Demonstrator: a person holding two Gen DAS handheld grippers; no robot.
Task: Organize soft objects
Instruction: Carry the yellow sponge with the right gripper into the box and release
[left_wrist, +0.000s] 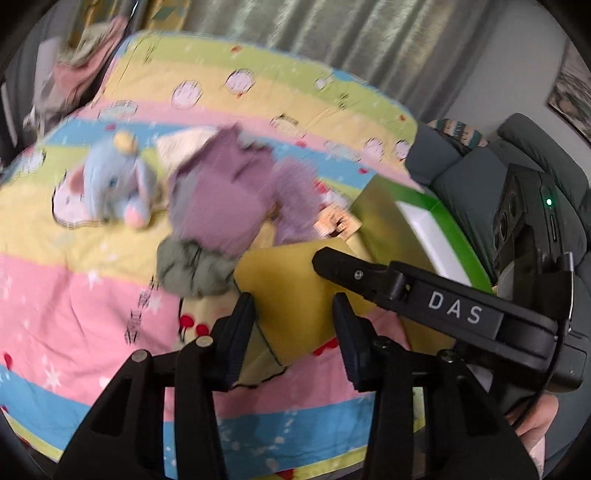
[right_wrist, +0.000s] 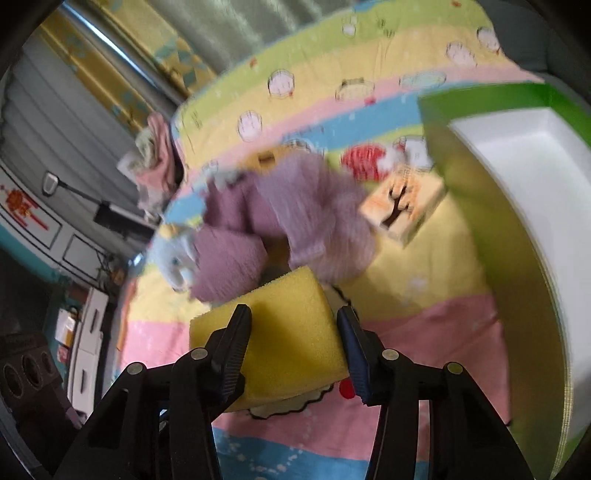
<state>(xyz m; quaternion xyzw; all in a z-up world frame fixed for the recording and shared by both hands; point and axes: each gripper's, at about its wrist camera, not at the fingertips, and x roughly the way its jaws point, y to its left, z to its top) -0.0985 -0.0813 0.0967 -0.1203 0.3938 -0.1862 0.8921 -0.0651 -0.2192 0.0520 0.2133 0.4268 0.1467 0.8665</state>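
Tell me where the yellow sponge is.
The yellow sponge lies on the striped quilt, between both tongs, just below the purple garment, left of the green box.

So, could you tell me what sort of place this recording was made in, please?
Most likely a bedroom at home: the work happens on a bed under a striped cartoon quilt, long curtains hang behind it, and a plush elephant and purple knitwear lie on the covers.

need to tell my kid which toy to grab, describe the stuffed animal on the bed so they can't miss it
On the striped pastel bedspread, look past the heap of purple knitwear, on the side away from the green box. The plush elephant lies there: the only pale blue thing, with pink ears and feet and a small yellow hat.
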